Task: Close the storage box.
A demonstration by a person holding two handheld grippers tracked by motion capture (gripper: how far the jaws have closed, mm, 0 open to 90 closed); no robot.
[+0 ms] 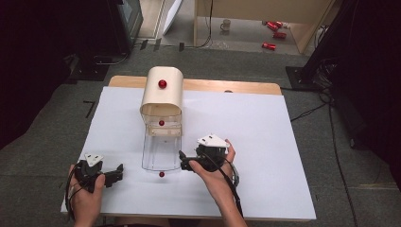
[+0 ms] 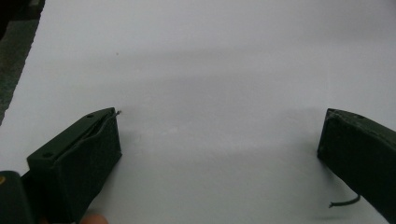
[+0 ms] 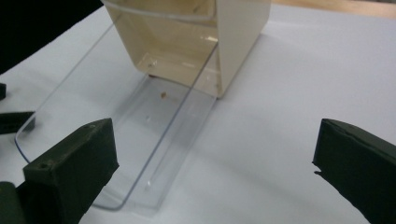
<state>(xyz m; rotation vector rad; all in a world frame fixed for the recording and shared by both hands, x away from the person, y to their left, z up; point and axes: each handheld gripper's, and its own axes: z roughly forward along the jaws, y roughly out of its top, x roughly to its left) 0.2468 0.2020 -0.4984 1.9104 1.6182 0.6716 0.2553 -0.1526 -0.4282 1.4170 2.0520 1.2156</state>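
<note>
Already I've the clear drawer [image 1: 161,152] pulled out of the cream box [image 1: 162,97] (both grippers' jaws wide, empty); emptying remains.

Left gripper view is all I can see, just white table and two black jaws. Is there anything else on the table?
Observer: Yes. A cream box with a rounded top stands at the far middle of the white table.
Operator: Is it open?
Observer: Its clear door lies folded down flat on the table, toward the person.
Operator: Where's the other gripper?
Observer: The right gripper is right beside the door's right edge, jaws open and not gripping it.
</note>
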